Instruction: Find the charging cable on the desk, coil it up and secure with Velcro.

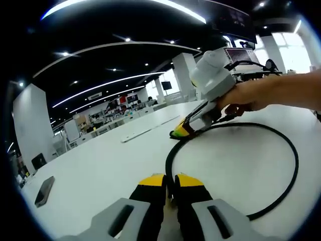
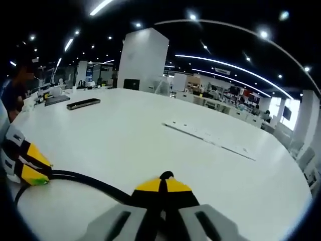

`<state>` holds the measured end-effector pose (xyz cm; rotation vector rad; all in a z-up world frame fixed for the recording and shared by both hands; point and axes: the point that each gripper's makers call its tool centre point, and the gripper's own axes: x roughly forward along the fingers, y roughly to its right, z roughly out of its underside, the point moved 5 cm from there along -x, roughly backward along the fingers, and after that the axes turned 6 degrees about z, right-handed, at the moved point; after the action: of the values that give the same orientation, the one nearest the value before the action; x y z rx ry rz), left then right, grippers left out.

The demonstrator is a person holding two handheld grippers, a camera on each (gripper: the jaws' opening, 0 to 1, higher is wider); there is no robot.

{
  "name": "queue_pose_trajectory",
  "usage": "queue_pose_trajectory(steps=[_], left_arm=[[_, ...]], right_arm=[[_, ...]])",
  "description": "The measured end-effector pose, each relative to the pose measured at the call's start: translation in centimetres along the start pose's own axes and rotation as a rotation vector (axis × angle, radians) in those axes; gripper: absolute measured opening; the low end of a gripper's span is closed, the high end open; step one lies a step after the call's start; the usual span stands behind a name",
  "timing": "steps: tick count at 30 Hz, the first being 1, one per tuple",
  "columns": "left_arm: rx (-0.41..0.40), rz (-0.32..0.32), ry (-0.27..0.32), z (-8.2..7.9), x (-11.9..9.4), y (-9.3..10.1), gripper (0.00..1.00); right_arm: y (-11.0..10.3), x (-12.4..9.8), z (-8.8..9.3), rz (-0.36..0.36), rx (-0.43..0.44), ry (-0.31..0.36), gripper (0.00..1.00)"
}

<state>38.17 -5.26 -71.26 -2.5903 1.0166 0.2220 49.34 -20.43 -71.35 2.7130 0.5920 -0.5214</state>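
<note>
Both tools look clamped on the cable (image 1: 293, 165), left tool (image 1: 170, 182) and right tool (image 2: 163, 183) at opposite ends of a loop lying flat on the bench (image 1: 100, 165).

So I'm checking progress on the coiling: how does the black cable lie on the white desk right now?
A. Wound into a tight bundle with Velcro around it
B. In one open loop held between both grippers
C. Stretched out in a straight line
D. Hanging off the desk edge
B: the cable curves in one wide open loop from the left gripper to the right gripper, no strap visible.
</note>
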Motion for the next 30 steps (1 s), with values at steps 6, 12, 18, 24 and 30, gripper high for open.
queue_pose_trajectory(steps=[6, 12, 18, 24, 30], left_arm=[[0.002, 0.0, 0.0, 0.0, 0.1, 0.0, 0.08], [0.002, 0.0, 0.0, 0.1, 0.1, 0.0, 0.08], [0.006, -0.002, 0.001, 0.0, 0.0, 0.2, 0.08], [0.01, -0.003, 0.001, 0.0, -0.1, 0.2, 0.08], [0.012, -0.003, 0.002, 0.0, -0.1, 0.3, 0.08]], right_arm=[[-0.1, -0.4, 0.0, -0.002, -0.014, -0.004, 0.03], [-0.2, -0.9, 0.2, -0.016, 0.001, -0.016, 0.03], [-0.4, -1.7, 0.4, -0.026, 0.023, -0.022, 0.03], [-0.7, -2.2, 0.5, -0.03, 0.013, -0.018, 0.03], [-0.7, -2.3, 0.6, -0.031, 0.015, -0.017, 0.03]])
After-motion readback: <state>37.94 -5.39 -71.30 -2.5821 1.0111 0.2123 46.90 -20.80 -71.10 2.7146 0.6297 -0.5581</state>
